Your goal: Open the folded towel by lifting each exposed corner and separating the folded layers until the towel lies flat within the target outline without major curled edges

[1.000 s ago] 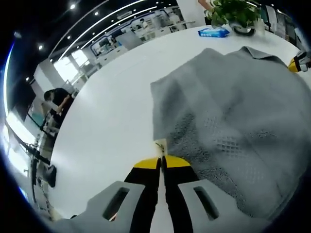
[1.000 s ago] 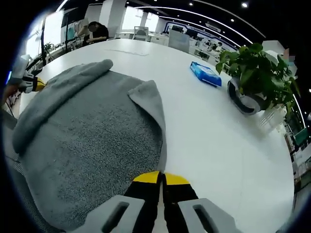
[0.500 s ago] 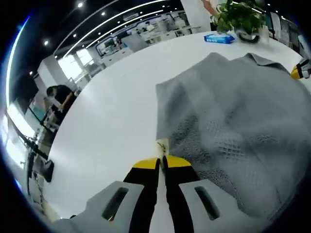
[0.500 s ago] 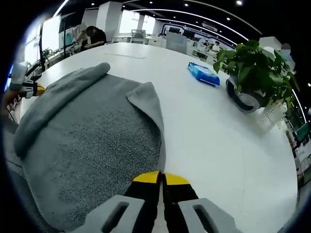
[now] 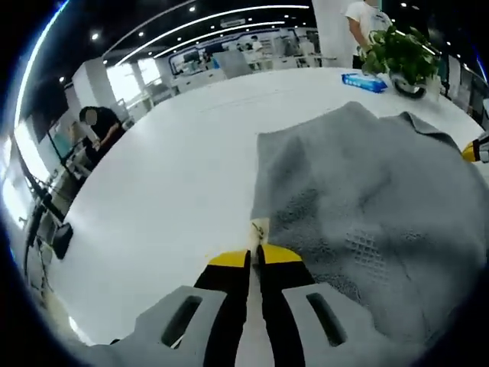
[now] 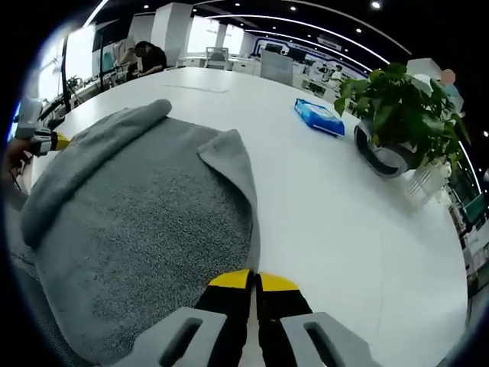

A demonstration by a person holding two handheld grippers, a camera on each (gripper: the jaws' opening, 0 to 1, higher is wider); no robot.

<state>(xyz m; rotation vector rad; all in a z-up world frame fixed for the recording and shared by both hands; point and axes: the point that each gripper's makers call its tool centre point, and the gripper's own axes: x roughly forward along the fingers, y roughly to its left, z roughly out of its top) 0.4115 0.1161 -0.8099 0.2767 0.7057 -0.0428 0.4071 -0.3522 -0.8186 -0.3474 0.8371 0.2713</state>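
A grey towel [image 5: 367, 199] lies spread on a white table [image 5: 160, 176], with a fold bulging at its far edge. My left gripper [image 5: 254, 256] is shut on the towel's near corner, where a small label [image 5: 260, 228] sticks out just past the jaws. In the right gripper view the same towel [image 6: 137, 229] stretches to the left, one corner flap [image 6: 233, 157] turned over on top. My right gripper [image 6: 255, 277] is shut on the towel's edge. The other gripper's yellow tip shows at the towel's far side in each view [image 5: 474, 149] [image 6: 46, 139].
A potted plant [image 6: 397, 115] in a dark pot and a blue packet [image 6: 319, 116] stand on the table beyond the towel. A person [image 5: 103, 126] sits past the table's far edge. Bare white tabletop [image 6: 351, 229] extends to the right of the towel.
The left gripper view has swung, so the plant and room sit differently; the towel looks a little more stretched. The right gripper view has barely shifted. Both grippers keep their hold.
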